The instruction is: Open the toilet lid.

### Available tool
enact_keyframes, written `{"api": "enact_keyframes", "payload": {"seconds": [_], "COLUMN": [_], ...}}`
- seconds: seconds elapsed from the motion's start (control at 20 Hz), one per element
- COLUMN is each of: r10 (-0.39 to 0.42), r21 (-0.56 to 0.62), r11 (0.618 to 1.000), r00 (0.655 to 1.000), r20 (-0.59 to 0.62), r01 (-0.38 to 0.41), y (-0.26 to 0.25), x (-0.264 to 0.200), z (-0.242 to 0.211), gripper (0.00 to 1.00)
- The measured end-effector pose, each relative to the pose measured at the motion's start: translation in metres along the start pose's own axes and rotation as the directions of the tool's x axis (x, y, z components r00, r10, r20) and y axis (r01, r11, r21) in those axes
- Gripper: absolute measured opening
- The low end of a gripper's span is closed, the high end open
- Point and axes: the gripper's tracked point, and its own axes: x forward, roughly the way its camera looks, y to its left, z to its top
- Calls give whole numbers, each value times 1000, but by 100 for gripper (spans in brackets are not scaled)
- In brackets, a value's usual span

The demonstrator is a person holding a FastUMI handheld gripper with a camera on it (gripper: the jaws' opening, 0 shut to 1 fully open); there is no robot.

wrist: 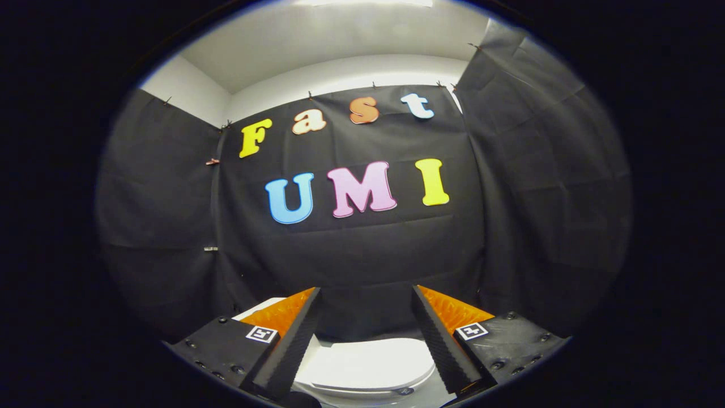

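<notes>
Holding the hand-held gripper [365, 340] high and roughly level, I had it aimed at the booth's back wall [362, 255], so most of what lay ahead of the fingers was black cloth. Its two fingers [291, 351] stood spread wide apart with open space between them, gripping nothing and touching nothing. Each finger tapered forward to a narrow end, and the two ends leaned slightly toward each other.

The toilet lid [371, 362] sat low between the fingers, below their line and well under the direction they pointed. It was white, rounded at the front, and lay flat and closed on the seat. I could see its top surface and its front lip, with a thin shadow line beneath the lip where it met the seat. The left finger crossed over part of the lid's left side and the right finger over its right side, though both were above it rather than on it. A bit more white surface [266, 305] showed just outside the left finger, near its base; I could not tell what part of the toilet that was.

Black cloth also covered the side walls [538, 198] to the left and right. Above the cloth ran a strip of white wall [351, 71] and the ceiling.
</notes>
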Motion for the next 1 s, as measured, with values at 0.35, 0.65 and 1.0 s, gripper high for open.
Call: {"api": "enact_keyframes", "payload": {"seconds": [0.35,0.65,1.0], "r10": [-108,-141,-119], "r21": [241,328,397], "r11": [956,900,816], "r00": [967,904,795], "r20": [-232,-405,-594], "r01": [165,288,419], "y": [-87,-137,-168], "x": [33,49,59], "z": [-104,-195,-305], "gripper": [97,97,96]}}
